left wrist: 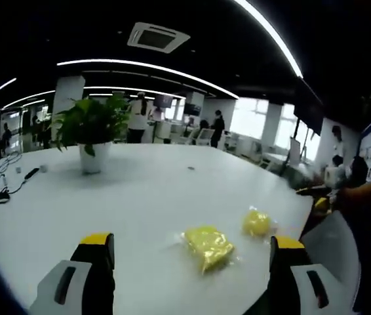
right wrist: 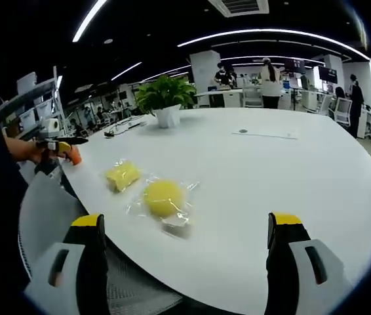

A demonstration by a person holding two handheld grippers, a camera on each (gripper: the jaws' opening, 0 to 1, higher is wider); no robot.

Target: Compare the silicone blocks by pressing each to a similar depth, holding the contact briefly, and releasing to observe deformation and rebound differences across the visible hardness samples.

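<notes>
Silicone blocks, a squarish yellow one (left wrist: 209, 245) and a rounder one (left wrist: 256, 223) just beside it, both bagged near the white table's edge (left wrist: 107, 203), well apart from the potted plant (left wrist: 92, 134), untouched; left gripper (left wrist: 192, 252) and right gripper (right wrist: 184, 230) wide apart, empty; probably approach step, next lowering onto one block.

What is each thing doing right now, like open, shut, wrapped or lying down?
Left gripper: open, holding nothing, above the table.
Right gripper: open, holding nothing, above the table edge.
Square yellow block: wrapped in clear plastic, lying flat, untouched.
Round yellow block: wrapped in clear plastic, lying on the table, untouched.
Potted plant: upright, leafy.
White table: holding the blocks and plant.
Cable: lying loose near the table edge.
</notes>
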